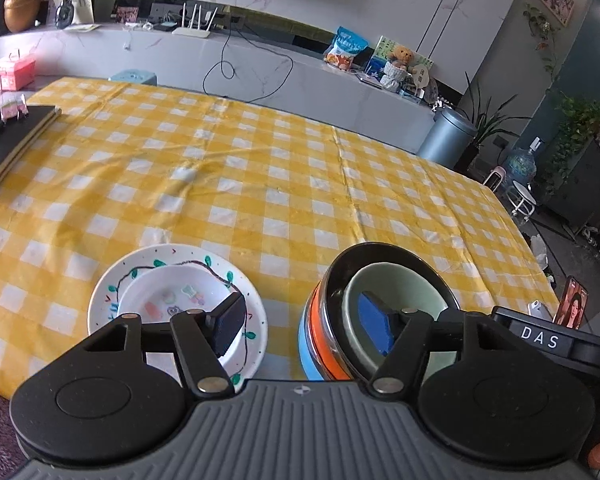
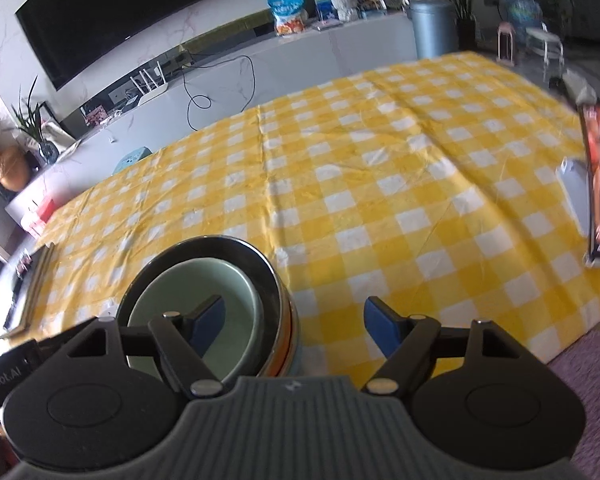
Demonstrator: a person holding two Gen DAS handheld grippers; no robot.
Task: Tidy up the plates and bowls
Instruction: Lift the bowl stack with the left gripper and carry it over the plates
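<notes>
Left gripper (image 1: 304,322): jaws apart, holding nothing, hanging above the gap between 2 stacks.
Right gripper (image 2: 294,326): spread wide, empty.
White bowl (image 1: 180,304): nested in the painted plate (image 1: 100,300).
Green bowl (image 2: 196,292): inside the dark bowl (image 2: 204,246).
Progress: both stacks look built, probably nearly finished.

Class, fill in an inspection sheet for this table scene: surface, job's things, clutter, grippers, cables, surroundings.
Surface: yellow checked tablecloth, wrinkled.
Job's things: white bowl sits in patterned plate; green bowl nested in black-rimmed bowl atop an orange and blue stack.
Clutter: black notebook; phone, screen lit.
Grippers: left gripper and right gripper, jaws open, holding nothing.
Cables: black cable down the cabinet.
Surroundings: router, bin, plants.
</notes>
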